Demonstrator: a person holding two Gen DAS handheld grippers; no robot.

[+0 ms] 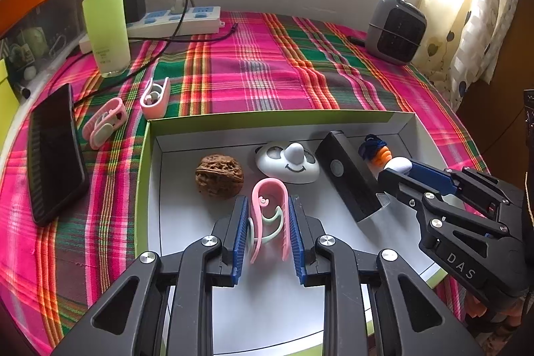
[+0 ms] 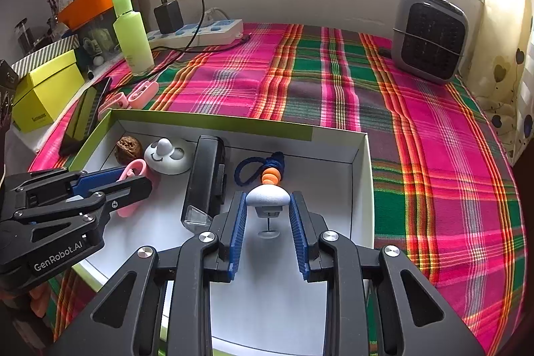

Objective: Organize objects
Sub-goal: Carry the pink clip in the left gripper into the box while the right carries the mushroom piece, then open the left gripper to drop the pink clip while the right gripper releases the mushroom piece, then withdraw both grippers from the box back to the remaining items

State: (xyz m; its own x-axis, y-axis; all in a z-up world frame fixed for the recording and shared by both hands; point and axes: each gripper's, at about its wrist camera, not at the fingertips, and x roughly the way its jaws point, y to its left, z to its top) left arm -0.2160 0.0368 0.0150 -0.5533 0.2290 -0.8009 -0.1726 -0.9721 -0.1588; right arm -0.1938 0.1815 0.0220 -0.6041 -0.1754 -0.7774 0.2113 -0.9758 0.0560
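While the bright checked cloth (image 1: 267,69) covers the whole table, a shallow box (image 1: 267,117) with green sides and a white floor sits on it, near the front. Far back on the right stands a grey heater (image 2: 430,35), well apart from the box. On the left of the box lies a dark phone (image 1: 55,152), and behind it stands a tall green bottle (image 1: 106,19) next to a white power strip (image 1: 177,19) with a black charger plugged in. Inside the box a long black block (image 1: 348,175) lies on its side, between a white smiley toy (image 1: 287,164) and the right side of the box. A brown walnut (image 1: 218,175) sits just beside the smiley toy. The left gripper (image 1: 268,216) is inside the box, and its blue pads squeeze a pink clip (image 1: 268,206) from both sides. The right gripper (image 2: 267,216) is in the box too, and its jaws are closed on a small white knob toy (image 2: 267,197) that has orange beads (image 2: 269,175) and a blue cord loop (image 2: 253,172) on its far end. Two more pink clips (image 1: 105,124) and (image 1: 155,97) lie on the cloth outside the box, between the phone and the box corner.
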